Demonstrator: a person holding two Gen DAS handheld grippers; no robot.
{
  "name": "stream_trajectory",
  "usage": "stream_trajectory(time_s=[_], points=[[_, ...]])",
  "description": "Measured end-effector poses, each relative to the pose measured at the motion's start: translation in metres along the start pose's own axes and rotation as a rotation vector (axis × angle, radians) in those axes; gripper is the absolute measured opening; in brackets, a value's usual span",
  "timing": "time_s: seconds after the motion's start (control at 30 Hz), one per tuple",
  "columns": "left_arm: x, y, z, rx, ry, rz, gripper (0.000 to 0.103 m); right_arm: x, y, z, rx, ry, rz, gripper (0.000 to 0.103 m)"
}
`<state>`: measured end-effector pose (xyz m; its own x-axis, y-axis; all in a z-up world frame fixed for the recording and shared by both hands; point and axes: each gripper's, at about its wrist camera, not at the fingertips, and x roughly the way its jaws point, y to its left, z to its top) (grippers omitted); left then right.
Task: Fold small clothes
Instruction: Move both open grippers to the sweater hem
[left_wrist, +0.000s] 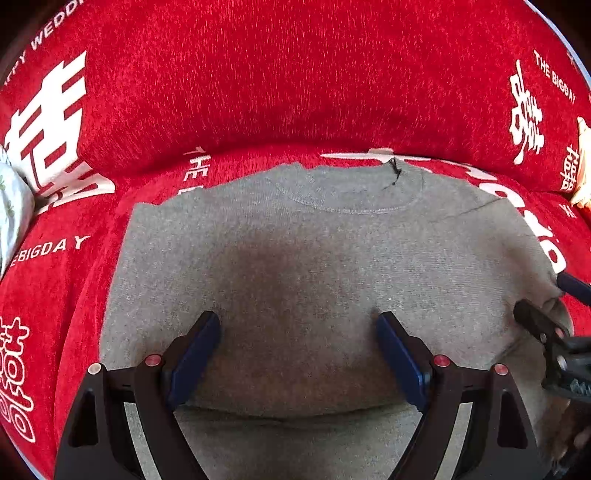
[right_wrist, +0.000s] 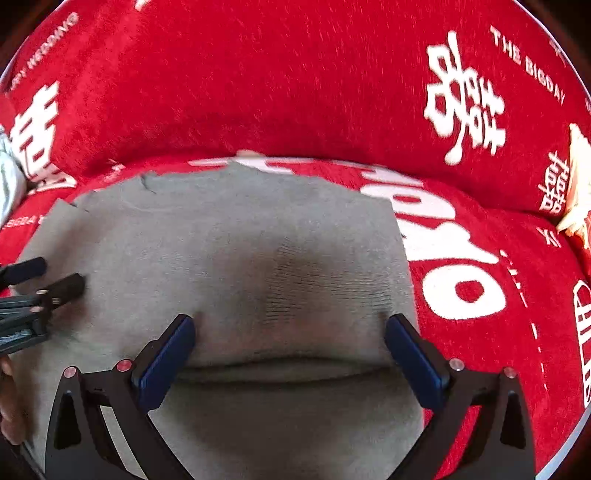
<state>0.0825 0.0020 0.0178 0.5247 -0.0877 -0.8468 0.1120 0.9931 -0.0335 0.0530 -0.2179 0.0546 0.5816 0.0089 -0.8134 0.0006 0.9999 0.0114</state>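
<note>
While the grey sweater (left_wrist: 295, 251) lies flat on the red printed sofa cover (left_wrist: 295, 74), neckline toward the backrest, both claws stand released — left gripper (left_wrist: 298, 325) and right gripper (right_wrist: 290, 328) poised over its lower fold, grasping nothing.

1. A grey knit sweater (left_wrist: 295, 251) lies flat, neckline at the far edge; a small dark tag at the collar.
2. Its near part shows a horizontal fold crease (right_wrist: 280, 363); its sides run straight.
</note>
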Motion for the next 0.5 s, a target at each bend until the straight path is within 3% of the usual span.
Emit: stream_trajectory(time_s=[0.07, 0.17, 0.33, 0.43, 0.5], points=[[-0.004, 0.0, -0.004, -0.005, -0.005, -0.008, 0.087, -0.013, 0.009, -0.007, -0.01, -0.025, 0.048, 0.103], [-0.011, -0.002, -0.013, 0.003, -0.011, 0.006, 0.087, -0.022, 0.024, -0.022, -0.05, -0.028, 0.047, 0.103], [-0.031, -0.007, -0.04, -0.002, -0.038, 0.031, 0.087, -0.012, 0.029, -0.052, -0.056, 0.042, 0.036, 0.102], [-0.035, -0.013, -0.064, 0.021, -0.004, 0.045, 0.087, -0.025, 0.026, -0.07, -0.05, 0.007, 0.047, 0.102], [-0.047, -0.017, -0.082, 0.027, -0.034, 0.048, 0.087, -0.034, 0.023, -0.082, -0.054, -0.009, 0.059, 0.102]])
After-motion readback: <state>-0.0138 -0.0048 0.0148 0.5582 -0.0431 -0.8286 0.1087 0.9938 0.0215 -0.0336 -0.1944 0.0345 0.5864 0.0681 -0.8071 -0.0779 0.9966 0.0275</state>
